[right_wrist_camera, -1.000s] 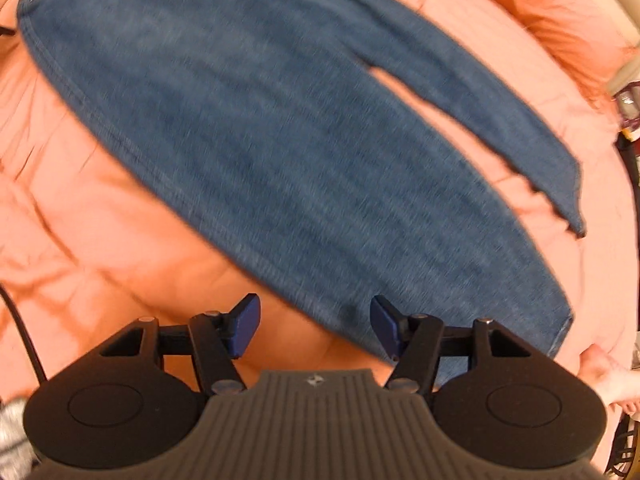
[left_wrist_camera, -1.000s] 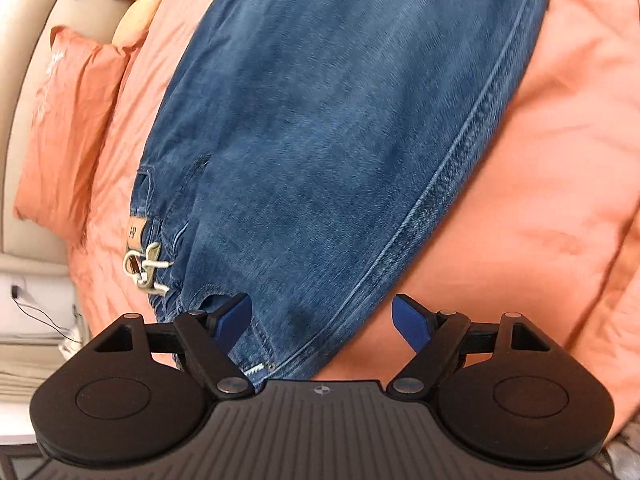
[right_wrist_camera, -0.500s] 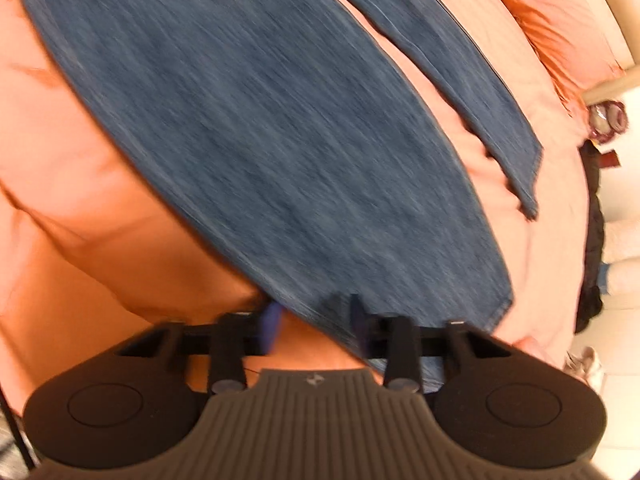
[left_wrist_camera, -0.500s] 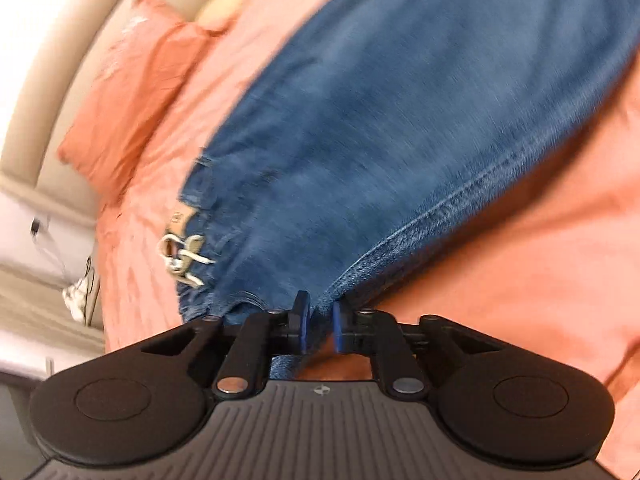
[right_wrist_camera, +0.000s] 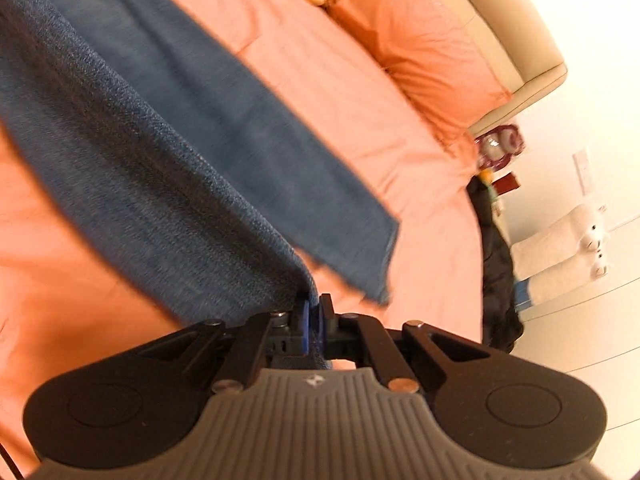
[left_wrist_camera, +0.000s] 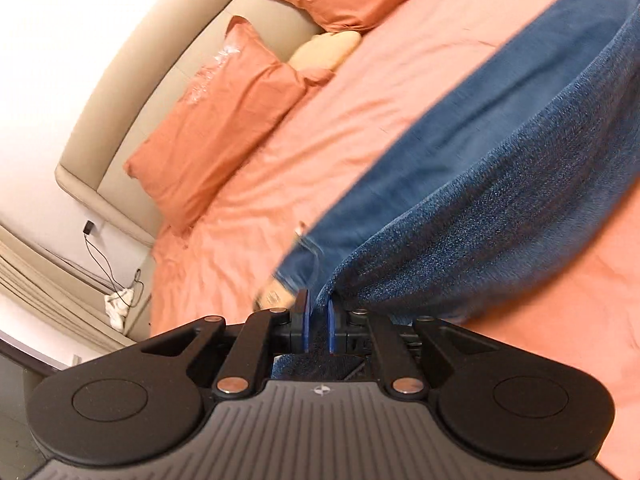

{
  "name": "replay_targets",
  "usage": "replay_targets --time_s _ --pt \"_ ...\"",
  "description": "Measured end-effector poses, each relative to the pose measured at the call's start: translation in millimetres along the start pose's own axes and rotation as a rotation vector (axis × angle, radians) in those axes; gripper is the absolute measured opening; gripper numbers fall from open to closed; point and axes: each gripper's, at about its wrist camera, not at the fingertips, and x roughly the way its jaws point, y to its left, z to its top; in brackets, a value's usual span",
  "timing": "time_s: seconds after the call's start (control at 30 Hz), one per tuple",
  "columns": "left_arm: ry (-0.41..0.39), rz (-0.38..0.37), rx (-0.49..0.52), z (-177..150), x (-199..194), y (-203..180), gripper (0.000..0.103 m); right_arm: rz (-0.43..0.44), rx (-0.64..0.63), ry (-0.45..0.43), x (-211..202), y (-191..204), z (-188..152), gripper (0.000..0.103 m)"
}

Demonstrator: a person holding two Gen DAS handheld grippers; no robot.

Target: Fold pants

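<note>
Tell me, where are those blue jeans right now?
The jeans lie across the salmon-orange bed cover, with pillows by the headboard beyond. Their near edge is pinched in the left gripper and the right gripper.

Black left hand-held gripper (left_wrist_camera: 319,322), blue pads, ribbed grey base, silver pivot screws

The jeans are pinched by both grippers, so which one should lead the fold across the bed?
Probably the right gripper: it holds the jeans near the free leg end, which swings over easily. The left gripper clamps the bulkier waist end.
</note>
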Motion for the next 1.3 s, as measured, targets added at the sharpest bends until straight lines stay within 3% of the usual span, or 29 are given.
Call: replay_targets --time_s 0.17,0.37,0.6,0.73,0.93,1.13,1.3 --pt "0.035 -0.001 0.026 38.1 48.7 10.3 0.009 -0.022 -0.006 0.003 44.1 -22.8 53.1 0.000" --pt "0.109 -0.063 -0.007 69.1 127.1 19.6 0.009 -0.010 -0.031 0.052 122.0 -22.4 107.9 0.000" --pt "0.201 -0.126 -0.067 73.8 197.6 7.3 0.009 0.026 -0.029 0.127 205.5 -8.1 150.4 0.000" --pt "0.188 -0.135 -0.095 62.8 209.0 2.5 0.008 0.057 -0.046 0.164 235.1 4.4 155.2 0.000" --pt "0.096 -0.155 -0.190 61.8 193.8 32.6 0.008 0.050 0.017 0.134 229.9 -5.3 153.3 0.000" --pt "0.139 -0.127 -0.217 86.6 215.1 40.6 0.008 0.013 0.049 0.124 240.2 -14.0 173.6 0.000" --pt "0.184 -0.145 -0.181 90.5 242.9 25.4 0.009 0.027 0.020 0.196 266.1 -6.6 184.1 0.000"
